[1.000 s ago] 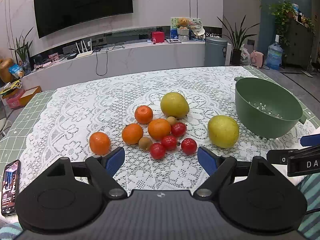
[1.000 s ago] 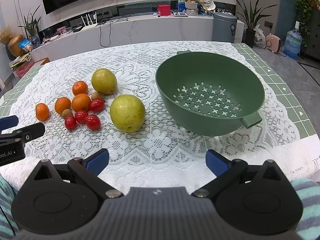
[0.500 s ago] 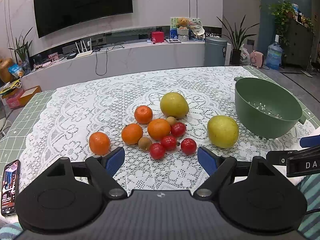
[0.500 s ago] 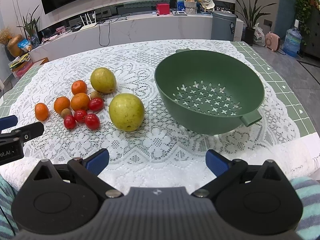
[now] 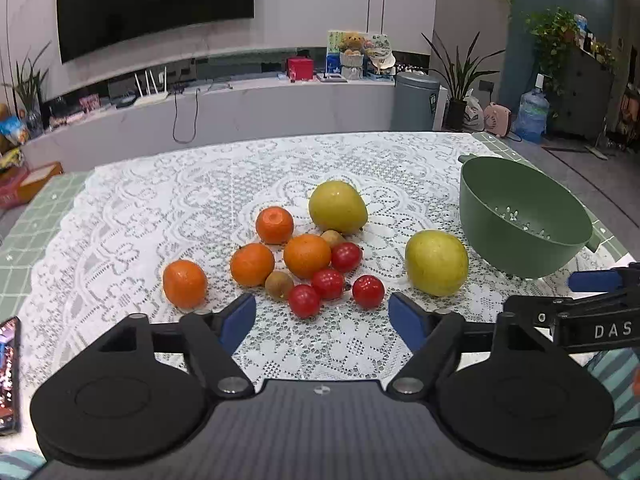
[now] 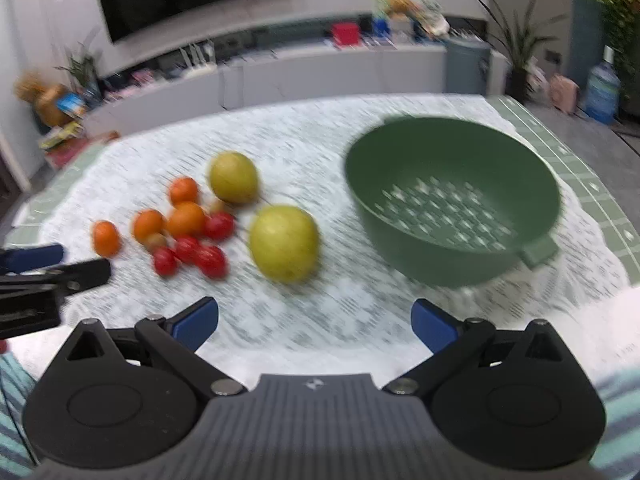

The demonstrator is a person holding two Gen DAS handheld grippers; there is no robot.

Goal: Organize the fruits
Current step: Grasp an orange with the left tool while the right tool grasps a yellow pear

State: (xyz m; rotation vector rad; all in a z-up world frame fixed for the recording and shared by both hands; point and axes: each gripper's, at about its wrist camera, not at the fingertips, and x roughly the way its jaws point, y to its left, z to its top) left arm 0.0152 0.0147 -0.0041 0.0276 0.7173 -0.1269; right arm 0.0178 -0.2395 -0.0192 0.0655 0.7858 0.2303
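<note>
both grippers, left gripper (image 5: 322, 316) & right gripper (image 6: 315, 319), wide (nothing held), near fruit pile (image 5: 308, 258).

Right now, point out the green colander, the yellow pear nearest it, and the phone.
green colander (image 5: 486, 204), left wrist view, outer wall.
yellow pear (image 5: 436, 262), left wrist view, middle of its skin.
phone (image 5: 8, 372), left wrist view, screen.

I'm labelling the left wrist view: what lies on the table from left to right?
Phone → lone orange → fruit cluster → nearer yellow-green fruit → green colander → right gripper.
</note>
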